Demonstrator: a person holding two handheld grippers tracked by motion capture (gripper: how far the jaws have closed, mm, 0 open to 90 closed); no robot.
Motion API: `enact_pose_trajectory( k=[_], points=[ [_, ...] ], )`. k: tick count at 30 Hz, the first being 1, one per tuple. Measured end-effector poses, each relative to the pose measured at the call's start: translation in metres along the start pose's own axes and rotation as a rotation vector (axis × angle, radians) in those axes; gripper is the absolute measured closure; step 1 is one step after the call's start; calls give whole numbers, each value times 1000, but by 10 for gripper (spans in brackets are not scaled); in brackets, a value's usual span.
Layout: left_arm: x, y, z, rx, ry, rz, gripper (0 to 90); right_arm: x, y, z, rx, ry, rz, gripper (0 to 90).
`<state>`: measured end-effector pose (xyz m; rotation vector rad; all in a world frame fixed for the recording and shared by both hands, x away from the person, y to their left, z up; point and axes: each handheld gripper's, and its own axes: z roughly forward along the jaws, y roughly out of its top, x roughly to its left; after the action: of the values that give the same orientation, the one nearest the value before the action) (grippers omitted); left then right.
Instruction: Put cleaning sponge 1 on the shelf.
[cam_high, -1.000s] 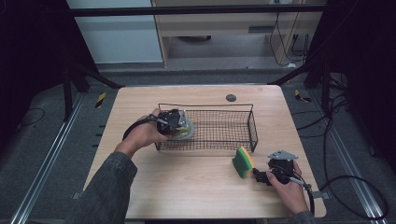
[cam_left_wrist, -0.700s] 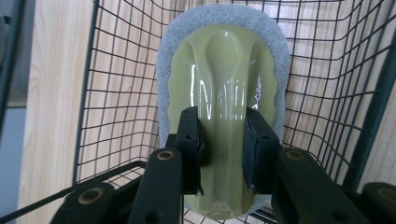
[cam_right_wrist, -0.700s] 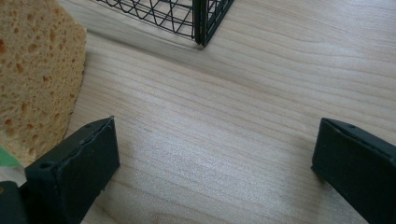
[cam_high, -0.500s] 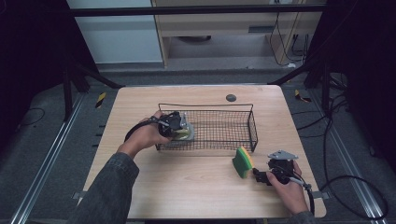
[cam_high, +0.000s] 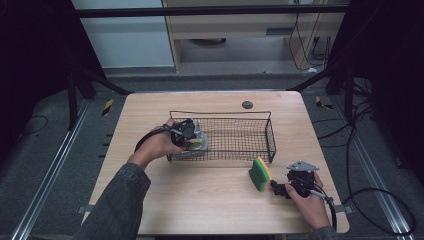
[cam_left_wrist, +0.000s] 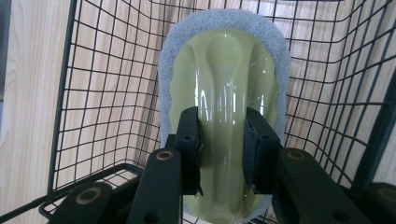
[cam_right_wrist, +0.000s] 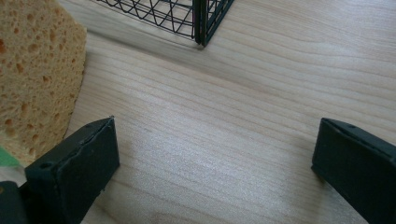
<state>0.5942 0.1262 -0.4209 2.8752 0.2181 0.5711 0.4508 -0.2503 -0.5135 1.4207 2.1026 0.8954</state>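
A scrubber (cam_left_wrist: 224, 60) with a glossy pale green handle and a grey-white pad sits in the near left corner of a black wire basket (cam_high: 272, 140). My left gripper (cam_left_wrist: 222, 135) is shut on its handle ridge, one pad pressing on each side. In the high view the left gripper (cam_high: 192, 137) and scrubber (cam_high: 198, 143) are at the basket's left end. A yellow and green sponge (cam_high: 260, 173) stands on edge on the table in front of the basket's right end. My right gripper (cam_high: 277, 189) rests just right of it, open; the sponge (cam_right_wrist: 32, 70) is beside its left jaw, not between the jaws.
The wooden table (cam_high: 210, 205) carries a small dark round disc (cam_high: 247, 104) behind the basket. The basket's near right corner (cam_right_wrist: 201, 18) lies ahead of the right gripper. Dark frame legs and cables surround the table on the floor.
My left gripper has shifted slightly toward the near side with the scrubber still in it. The right gripper and the sponge have not moved.
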Motion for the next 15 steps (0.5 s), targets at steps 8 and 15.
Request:
enact_pose_trajectory(
  k=[8, 15],
  points=[
    [2, -1, 0, -17, -11, -28, 675, 0, 0, 0, 0, 0, 2, 8],
    [2, -1, -11, -60, 4, -54, 656, 0, 0, 0, -1, -1, 0, 8]
  ],
)
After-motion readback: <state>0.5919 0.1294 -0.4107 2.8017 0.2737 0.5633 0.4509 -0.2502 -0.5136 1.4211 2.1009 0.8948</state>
